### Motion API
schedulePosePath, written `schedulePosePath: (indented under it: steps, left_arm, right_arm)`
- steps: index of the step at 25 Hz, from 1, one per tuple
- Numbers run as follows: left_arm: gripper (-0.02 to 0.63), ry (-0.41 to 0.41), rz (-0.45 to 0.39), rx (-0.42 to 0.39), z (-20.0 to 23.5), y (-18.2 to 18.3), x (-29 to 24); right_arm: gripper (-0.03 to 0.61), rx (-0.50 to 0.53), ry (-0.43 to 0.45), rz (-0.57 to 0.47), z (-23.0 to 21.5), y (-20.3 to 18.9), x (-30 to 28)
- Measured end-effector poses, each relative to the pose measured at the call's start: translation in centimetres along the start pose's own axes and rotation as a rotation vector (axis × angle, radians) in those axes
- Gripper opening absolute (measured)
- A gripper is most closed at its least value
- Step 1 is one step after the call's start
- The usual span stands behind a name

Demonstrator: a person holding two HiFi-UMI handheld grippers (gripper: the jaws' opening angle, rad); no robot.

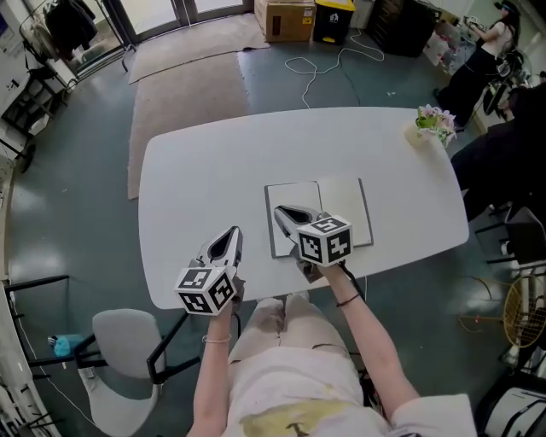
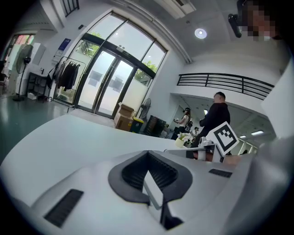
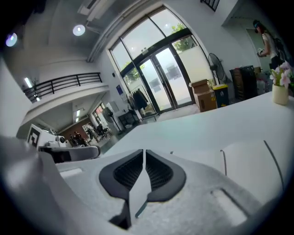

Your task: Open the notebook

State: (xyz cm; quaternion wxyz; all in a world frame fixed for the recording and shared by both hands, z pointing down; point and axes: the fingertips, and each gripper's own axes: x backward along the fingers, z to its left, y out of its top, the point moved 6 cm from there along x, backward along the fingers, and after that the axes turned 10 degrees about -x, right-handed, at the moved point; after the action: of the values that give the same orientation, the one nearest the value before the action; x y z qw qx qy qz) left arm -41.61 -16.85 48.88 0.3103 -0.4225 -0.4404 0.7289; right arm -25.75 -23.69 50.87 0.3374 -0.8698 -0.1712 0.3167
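Note:
The notebook [image 1: 343, 210] lies open and flat on the white table [image 1: 205, 171], near the front edge, its pale pages facing up. My right gripper [image 1: 281, 210] is shut and rests low over the notebook's left page, pointing away from me. In the right gripper view, the jaws [image 3: 144, 155] meet with nothing between them, and the notebook's right page [image 3: 248, 160] shows beside them. My left gripper [image 1: 232, 231] is shut and sits on the bare table left of the notebook, apart from it. Its jaws [image 2: 148, 154] are empty.
A small pot of flowers [image 1: 434, 125] stands at the table's far right corner. A grey chair [image 1: 126, 343] is at my left, below the table edge. Cardboard boxes [image 1: 284, 19] and cables lie on the floor beyond. People stand at the right.

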Motion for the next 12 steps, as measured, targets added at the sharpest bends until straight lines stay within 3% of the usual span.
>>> schedulePosePath:
  steps: [5,12]
  left_arm:
    - [0.0,-0.016,-0.071,-0.073,-2.2,2.8,-0.2]
    - [-0.002,0.008,-0.158,-0.142,-5.3,6.0,0.4]
  right_arm:
    - [0.021,0.001,0.101,-0.149,0.0,3.1,5.0]
    - [0.006,0.047,0.149,-0.306,-0.9,6.4,11.4]
